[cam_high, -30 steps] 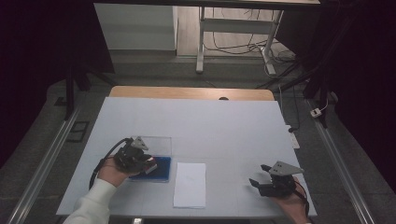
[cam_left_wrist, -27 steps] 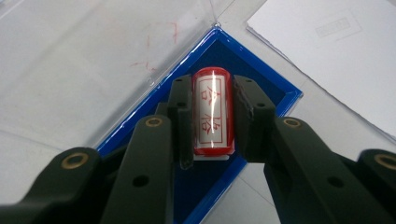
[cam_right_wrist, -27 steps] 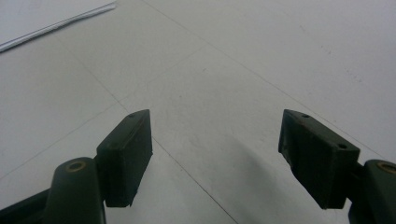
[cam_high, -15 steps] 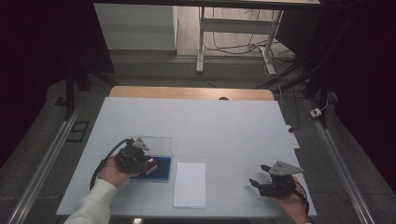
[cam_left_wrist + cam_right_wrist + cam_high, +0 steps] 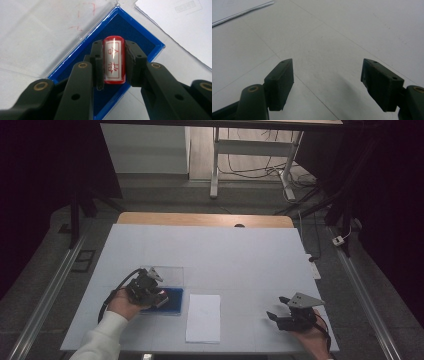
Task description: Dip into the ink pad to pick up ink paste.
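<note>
Over the blue ink pad [image 5: 140,37] at the worktop's near left, my left claw [image 5: 113,62] grips the red stamp [image 5: 114,60]; press squarely. My right claw [image 5: 327,82] gapes empty.

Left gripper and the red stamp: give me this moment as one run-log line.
left gripper: shut on red cylindrical stamp, above blue ink pad | right gripper: open | white paper sheet: between the grippers
</note>
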`<act>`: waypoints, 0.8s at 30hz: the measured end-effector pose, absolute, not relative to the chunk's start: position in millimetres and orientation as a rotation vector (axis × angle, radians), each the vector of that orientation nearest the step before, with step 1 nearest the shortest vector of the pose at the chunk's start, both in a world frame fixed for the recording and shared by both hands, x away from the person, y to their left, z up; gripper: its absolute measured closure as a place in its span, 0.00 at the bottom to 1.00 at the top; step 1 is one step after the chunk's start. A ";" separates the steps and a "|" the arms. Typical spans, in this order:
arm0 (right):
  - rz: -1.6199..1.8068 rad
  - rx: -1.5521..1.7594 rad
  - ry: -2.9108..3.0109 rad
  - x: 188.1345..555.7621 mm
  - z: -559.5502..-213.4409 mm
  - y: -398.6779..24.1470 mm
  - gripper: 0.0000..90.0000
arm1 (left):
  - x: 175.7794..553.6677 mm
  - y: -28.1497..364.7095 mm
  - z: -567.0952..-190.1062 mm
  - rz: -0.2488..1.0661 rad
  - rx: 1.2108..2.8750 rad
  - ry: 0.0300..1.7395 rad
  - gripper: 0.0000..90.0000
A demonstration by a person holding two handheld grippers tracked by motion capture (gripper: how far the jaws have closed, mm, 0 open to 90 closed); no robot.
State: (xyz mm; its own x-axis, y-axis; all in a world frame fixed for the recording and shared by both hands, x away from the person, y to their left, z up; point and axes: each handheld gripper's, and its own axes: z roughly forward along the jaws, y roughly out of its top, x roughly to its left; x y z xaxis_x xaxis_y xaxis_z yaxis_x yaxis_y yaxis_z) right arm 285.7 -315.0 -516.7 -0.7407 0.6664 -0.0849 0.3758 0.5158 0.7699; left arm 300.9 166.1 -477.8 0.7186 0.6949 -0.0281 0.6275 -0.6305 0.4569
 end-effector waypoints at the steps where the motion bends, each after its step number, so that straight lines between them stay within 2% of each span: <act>1: 1.083 0.861 2.389 285.6 -516.4 -314.8 0.29 | 300.2 165.3 -478.2 0.215 2.486 1.015 0.79; 24: 1.074 0.851 2.396 285.3 -516.0 -312.3 0.29 | 298.4 166.7 -481.7 0.226 2.472 1.004 0.79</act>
State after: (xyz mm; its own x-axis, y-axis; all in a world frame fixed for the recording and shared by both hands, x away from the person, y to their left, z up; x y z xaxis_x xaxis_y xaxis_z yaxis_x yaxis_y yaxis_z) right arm 285.3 -312.3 -516.0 -0.7447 0.6610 -0.0922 0.3710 0.5248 0.7662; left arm 298.4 166.7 -481.7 0.7203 0.6933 -0.0202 0.6179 -0.6283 0.4727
